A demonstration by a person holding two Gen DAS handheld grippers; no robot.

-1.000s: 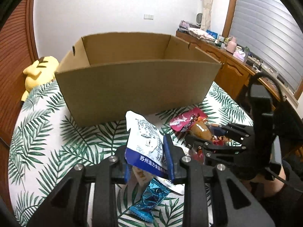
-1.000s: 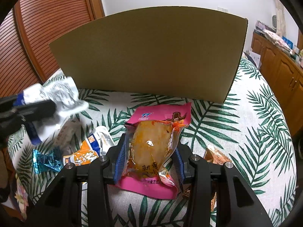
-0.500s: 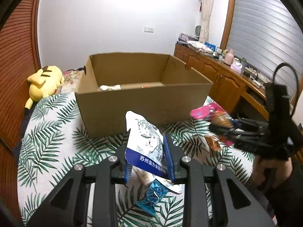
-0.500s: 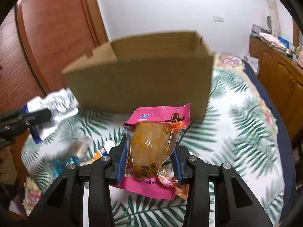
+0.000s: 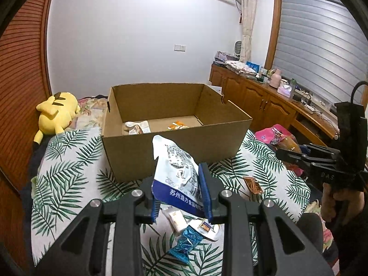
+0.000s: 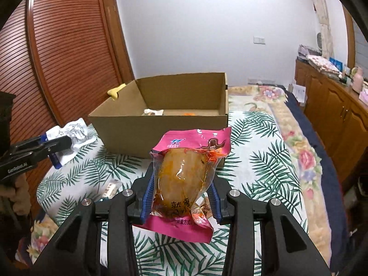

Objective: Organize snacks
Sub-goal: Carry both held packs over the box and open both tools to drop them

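Left gripper (image 5: 180, 195) clenches white-blue packet (image 5: 176, 172) | right gripper (image 6: 181, 197) clenches pink pouch (image 6: 187, 172) | cardboard box (image 5: 170, 147) ahead, below both | clear near wall before releasing.

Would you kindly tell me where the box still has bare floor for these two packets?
Inside the cardboard box, the floor is bare along the right wall, past the orange packet. The left corner is crowded by the pale packet.
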